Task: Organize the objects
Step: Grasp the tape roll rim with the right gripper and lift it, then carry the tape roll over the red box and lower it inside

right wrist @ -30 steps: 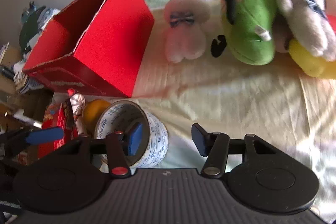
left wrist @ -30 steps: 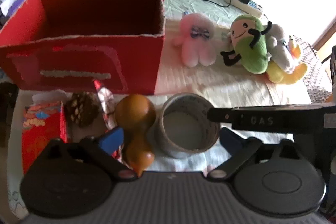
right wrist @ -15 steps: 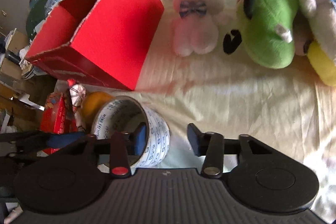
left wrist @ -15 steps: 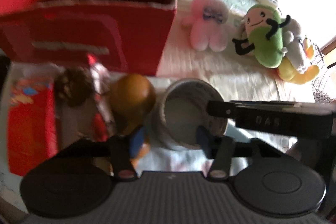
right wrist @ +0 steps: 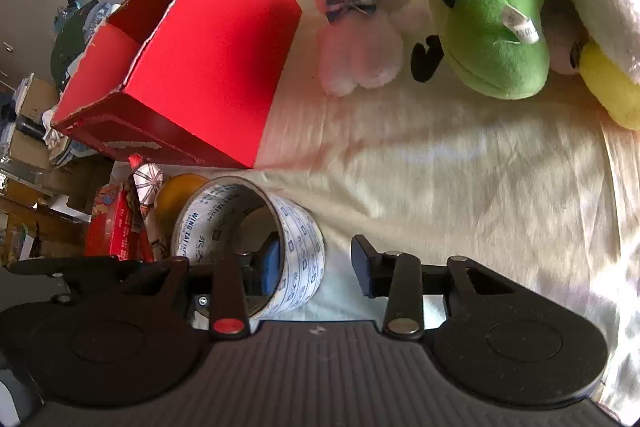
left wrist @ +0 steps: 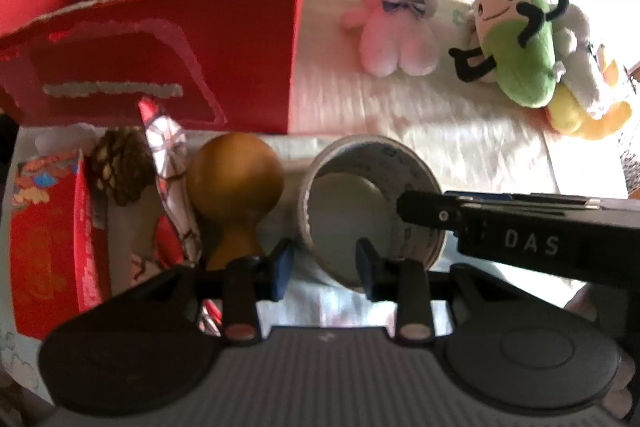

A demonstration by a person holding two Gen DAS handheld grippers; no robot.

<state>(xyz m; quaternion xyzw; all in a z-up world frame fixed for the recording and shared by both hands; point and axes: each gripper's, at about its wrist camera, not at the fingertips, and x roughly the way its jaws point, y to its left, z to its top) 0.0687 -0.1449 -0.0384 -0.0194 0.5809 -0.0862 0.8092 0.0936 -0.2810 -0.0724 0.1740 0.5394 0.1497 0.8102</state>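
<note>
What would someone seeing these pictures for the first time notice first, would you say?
Probably the big open red box at the back left, and beside it on the pale cloth the pink plush and green plush. Up close, the roll of tape lies on its side with both grippers at it: the right gripper straddles its wall, the left gripper its near rim, next to a brown gourd.

Both tools are black plastic with a ribbed base and two round discs. The left gripper [left wrist: 324, 267] and right gripper [right wrist: 316, 267] carry blue-padded fingers; pivot caps look reddish or silver. One side reads "DAS".
</note>
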